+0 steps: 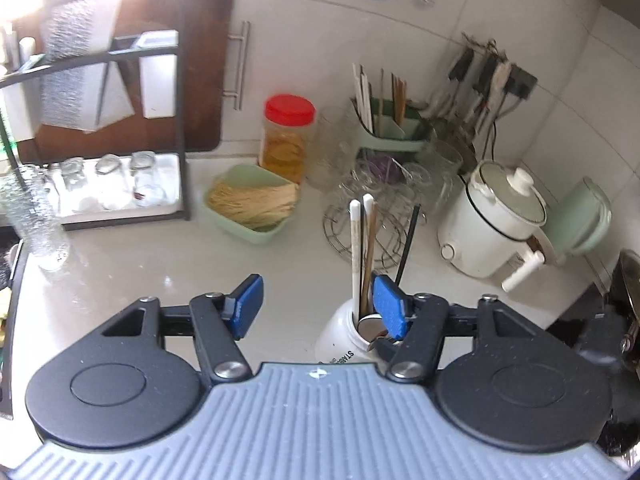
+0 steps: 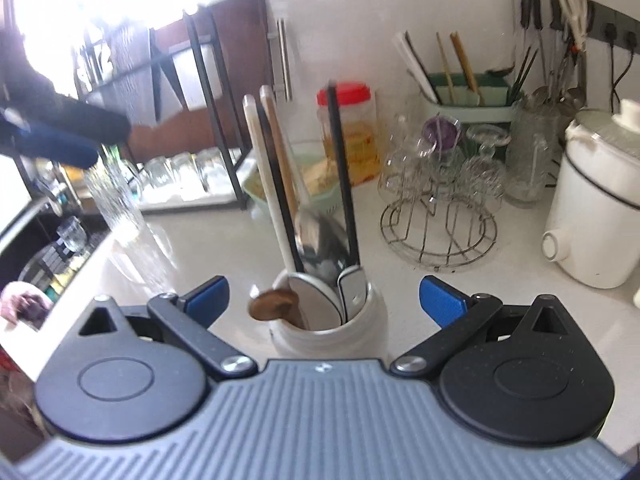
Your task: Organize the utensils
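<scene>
A white jar (image 2: 332,336) stands on the pale counter (image 2: 460,292) and holds several utensils: a white handle (image 2: 260,168), a wooden handle (image 2: 280,152), a black stick (image 2: 340,168), a metal spoon (image 2: 316,232) and a wooden spoon bowl (image 2: 272,304) at its rim. My right gripper (image 2: 324,298) is open wide just in front of the jar, and its pads touch nothing. In the left wrist view the same jar (image 1: 344,336) sits behind the right-hand pad (image 1: 390,306). My left gripper (image 1: 319,306) is open with only bare counter between its fingers.
Behind the jar are a wire rack of glasses (image 1: 372,216), a green utensil caddy (image 1: 392,128), a red-lidded jar (image 1: 286,136) and a green tray of noodles (image 1: 252,204). A white electric pot (image 1: 496,220) stands right, a black shelf with glasses (image 1: 112,184) left.
</scene>
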The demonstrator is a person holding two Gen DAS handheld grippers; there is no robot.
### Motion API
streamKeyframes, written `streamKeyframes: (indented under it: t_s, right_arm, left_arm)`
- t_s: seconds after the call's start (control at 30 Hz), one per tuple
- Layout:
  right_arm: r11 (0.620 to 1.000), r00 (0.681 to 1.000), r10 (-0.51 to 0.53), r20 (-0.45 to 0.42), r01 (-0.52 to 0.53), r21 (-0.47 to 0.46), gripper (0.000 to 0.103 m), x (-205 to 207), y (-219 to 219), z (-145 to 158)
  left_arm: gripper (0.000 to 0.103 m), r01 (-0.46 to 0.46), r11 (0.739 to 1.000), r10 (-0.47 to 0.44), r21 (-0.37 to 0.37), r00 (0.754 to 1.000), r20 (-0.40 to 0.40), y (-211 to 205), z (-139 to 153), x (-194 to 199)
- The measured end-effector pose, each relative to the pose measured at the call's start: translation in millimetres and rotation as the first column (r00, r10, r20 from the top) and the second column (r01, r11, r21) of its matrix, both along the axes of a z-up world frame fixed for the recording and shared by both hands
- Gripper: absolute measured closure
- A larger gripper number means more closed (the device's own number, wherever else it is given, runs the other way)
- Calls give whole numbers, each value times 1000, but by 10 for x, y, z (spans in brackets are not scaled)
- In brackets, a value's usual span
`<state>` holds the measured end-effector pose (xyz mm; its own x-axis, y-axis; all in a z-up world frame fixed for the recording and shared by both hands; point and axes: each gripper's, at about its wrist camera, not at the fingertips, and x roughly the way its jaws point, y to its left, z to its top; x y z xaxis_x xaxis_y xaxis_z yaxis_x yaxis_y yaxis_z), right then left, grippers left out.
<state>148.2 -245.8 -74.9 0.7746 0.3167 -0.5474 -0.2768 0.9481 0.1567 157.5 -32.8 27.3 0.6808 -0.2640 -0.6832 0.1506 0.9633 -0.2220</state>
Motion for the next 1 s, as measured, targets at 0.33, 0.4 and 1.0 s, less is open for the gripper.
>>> streamKeyframes:
  t_s: [0.33, 0.4, 1.0]
  right_arm:
    - [999, 999, -15, 29, 14, 34, 0, -421, -295, 481]
    - [999, 999, -15, 29, 14, 48, 0, -503, -334, 537]
    - [994, 995, -93, 21, 92, 60, 0, -1196, -222, 672]
  left_arm:
    - [13, -84, 996, 83, 26, 996, 34, 2, 50, -464]
    - [9, -93, 995, 92, 29, 995, 34, 24, 38, -558]
    - [6, -48, 997, 48, 67, 999, 13, 178, -145, -1203]
